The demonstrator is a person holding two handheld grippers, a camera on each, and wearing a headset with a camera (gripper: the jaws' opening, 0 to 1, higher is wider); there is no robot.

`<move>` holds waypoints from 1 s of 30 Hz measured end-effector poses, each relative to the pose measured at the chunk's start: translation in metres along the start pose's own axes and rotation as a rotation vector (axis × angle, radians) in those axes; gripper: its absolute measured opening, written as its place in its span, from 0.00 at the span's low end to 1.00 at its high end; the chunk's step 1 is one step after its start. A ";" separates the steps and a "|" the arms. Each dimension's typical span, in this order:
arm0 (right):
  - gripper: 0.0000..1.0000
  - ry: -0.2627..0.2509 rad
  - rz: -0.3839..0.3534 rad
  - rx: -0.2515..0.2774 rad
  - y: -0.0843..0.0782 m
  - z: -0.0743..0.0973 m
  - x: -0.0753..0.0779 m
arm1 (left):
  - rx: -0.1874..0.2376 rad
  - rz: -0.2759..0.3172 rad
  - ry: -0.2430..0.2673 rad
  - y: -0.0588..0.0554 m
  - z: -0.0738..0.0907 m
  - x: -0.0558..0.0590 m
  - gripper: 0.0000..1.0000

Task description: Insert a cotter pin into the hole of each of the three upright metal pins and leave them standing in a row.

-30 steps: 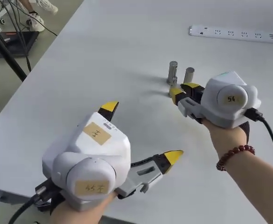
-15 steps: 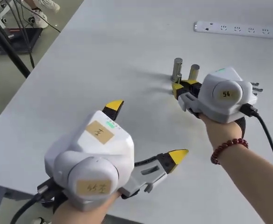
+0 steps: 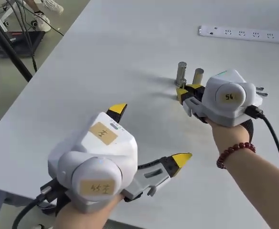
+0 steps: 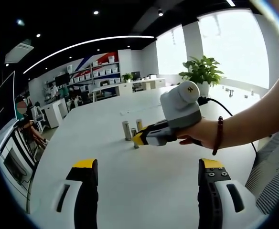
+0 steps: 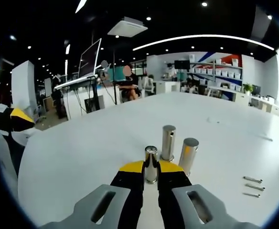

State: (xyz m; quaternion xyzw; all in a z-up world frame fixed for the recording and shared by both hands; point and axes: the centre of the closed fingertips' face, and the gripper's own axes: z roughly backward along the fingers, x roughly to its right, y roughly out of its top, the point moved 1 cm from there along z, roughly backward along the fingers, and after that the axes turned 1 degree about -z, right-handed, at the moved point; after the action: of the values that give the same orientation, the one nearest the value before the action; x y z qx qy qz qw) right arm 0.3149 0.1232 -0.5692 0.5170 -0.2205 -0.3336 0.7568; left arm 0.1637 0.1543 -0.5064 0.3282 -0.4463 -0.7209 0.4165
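Two upright metal pins (image 3: pixel 181 72) (image 3: pixel 198 76) stand side by side on the white table (image 3: pixel 130 57). Just in front of them my right gripper (image 3: pixel 184 92) is shut on a third, shorter-looking metal pin (image 5: pixel 151 157), which is upright between the yellow jaw tips. In the right gripper view the standing pins (image 5: pixel 167 142) (image 5: pixel 187 155) are directly behind it. Three cotter pins (image 5: pixel 252 186) lie on the table to the right. My left gripper (image 3: pixel 148 135) hovers open near the table's front edge, holding nothing. From the left gripper view the right gripper (image 4: pixel 151 138) and the pins (image 4: pixel 126 130) are straight ahead.
A white power strip (image 3: pixel 244 34) lies at the far right of the table. The table's left edge drops to a floor with cables and a stand (image 3: pixel 10 43). Bare table surface lies between the two grippers.
The head camera has shifted slightly. The right gripper stays shut on the pin beside the two standing pins, and the left gripper stays open.
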 end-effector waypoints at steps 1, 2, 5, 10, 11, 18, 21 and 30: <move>0.04 -0.003 0.009 0.000 0.000 0.002 0.000 | 0.001 -0.002 -0.001 0.000 0.000 0.000 0.86; 0.04 -0.005 0.014 0.001 0.001 0.004 0.000 | 0.003 -0.006 -0.001 0.001 0.000 0.001 0.86; 0.04 -0.017 0.026 -0.001 0.002 0.010 0.000 | 0.003 -0.013 -0.003 0.001 0.000 0.001 0.86; 0.04 -0.038 0.018 -0.001 0.000 0.024 0.001 | 0.007 -0.015 -0.005 0.002 0.001 0.002 0.85; 0.04 -0.046 0.017 -0.003 0.000 0.028 0.001 | 0.008 -0.015 -0.005 0.003 0.001 0.002 0.85; 0.04 -0.096 0.000 -0.014 -0.008 0.051 0.006 | 0.021 -0.025 -0.014 0.006 0.001 0.004 0.85; 0.04 -0.123 -0.014 -0.020 -0.010 0.061 0.010 | 0.024 -0.030 -0.018 0.007 0.001 0.005 0.85; 0.04 -0.198 -0.024 -0.030 -0.016 0.084 0.015 | 0.026 -0.047 -0.041 0.008 0.001 0.011 0.84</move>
State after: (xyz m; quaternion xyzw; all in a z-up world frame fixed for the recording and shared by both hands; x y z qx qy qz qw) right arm 0.2638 0.0552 -0.5535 0.4727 -0.2829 -0.3953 0.7350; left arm 0.1607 0.1431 -0.5001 0.3289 -0.4562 -0.7312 0.3861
